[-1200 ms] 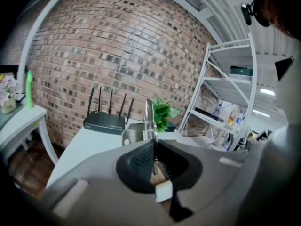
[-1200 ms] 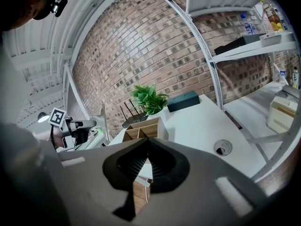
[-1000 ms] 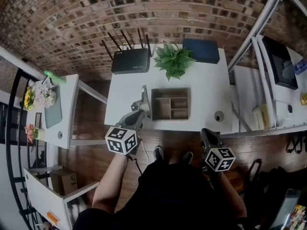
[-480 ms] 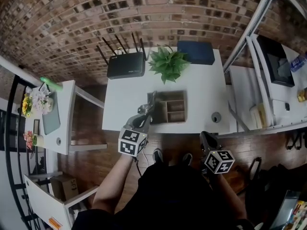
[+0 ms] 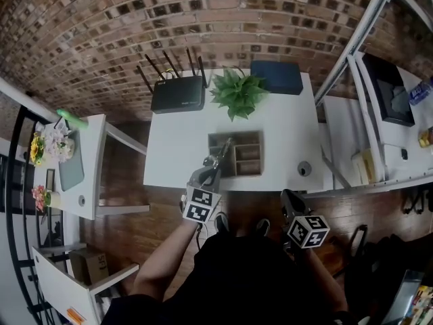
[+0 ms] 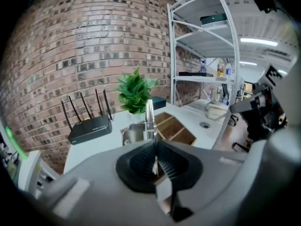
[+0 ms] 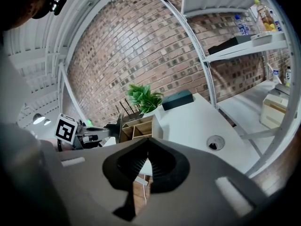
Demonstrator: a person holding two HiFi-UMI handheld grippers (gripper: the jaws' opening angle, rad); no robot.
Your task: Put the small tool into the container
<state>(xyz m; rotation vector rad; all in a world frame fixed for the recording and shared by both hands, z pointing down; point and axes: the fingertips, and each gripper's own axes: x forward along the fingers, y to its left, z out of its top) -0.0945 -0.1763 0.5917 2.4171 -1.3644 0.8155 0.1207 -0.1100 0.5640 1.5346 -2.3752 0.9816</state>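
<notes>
Head view: left gripper has the small tool right over the container's left edge on the white table; right gripper hangs off the near edge.

Left gripper view: jaws clamped on the tool; container just behind.

Right gripper view: jaws together, nothing in them.

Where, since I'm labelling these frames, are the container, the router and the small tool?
container (image 5: 249,152), head view, bare compartment floor
router (image 5: 178,94), head view, middle of its top
small tool (image 6: 149,112), left gripper view, its metal shaft
</notes>
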